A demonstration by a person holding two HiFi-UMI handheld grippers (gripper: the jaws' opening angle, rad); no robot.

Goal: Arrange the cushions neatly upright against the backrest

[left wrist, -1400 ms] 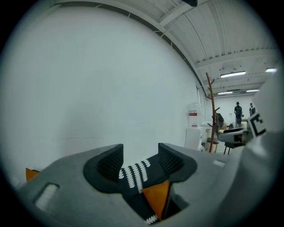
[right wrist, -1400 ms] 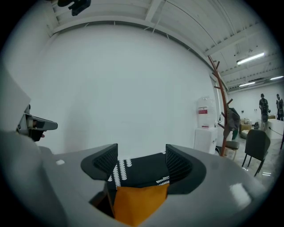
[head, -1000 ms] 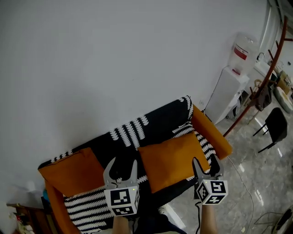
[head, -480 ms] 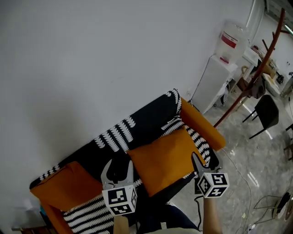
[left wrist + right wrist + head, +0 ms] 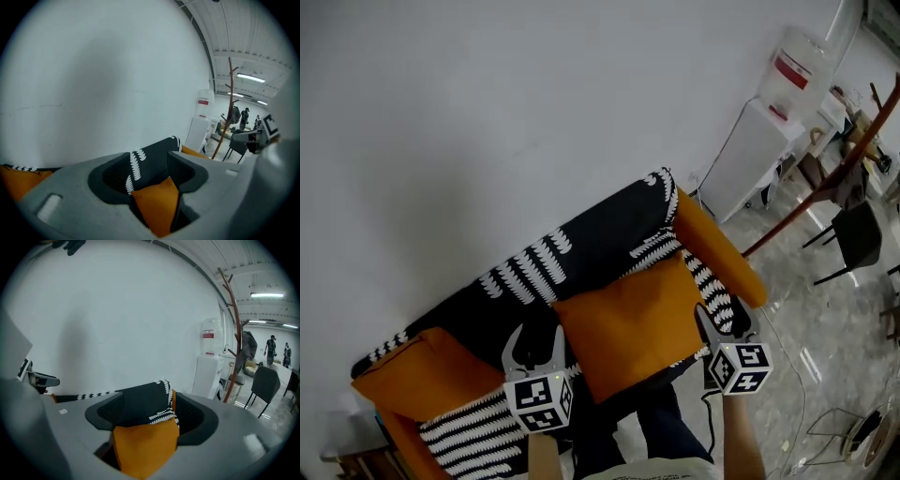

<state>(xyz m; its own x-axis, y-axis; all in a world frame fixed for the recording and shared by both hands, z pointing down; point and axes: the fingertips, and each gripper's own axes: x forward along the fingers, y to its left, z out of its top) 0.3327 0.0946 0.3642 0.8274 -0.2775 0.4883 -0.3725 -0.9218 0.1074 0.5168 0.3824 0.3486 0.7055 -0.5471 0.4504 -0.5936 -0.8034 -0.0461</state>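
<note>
Orange cushion (image 5: 633, 323) askew on sofa (image 5: 717, 253), ungripped. Left gripper (image 5: 537, 334) and right gripper (image 5: 724, 319) held released, empty, flanking it. Approach step judged in hand; next, edges to be clamped, cushion stood against backrest (image 5: 581, 246).

Left gripper (image 5: 537, 335) and right gripper (image 5: 724, 321) had grey forked metal jaws with dark ribbed pads (image 5: 182, 169) inside. Each carried a white cube (image 5: 539, 405) printed with black square markers; small green light (image 5: 555, 378) on the left one. Thin black cable (image 5: 706, 424) hung under the right. Dark trousers (image 5: 664, 427), pale top (image 5: 666, 469).
</note>
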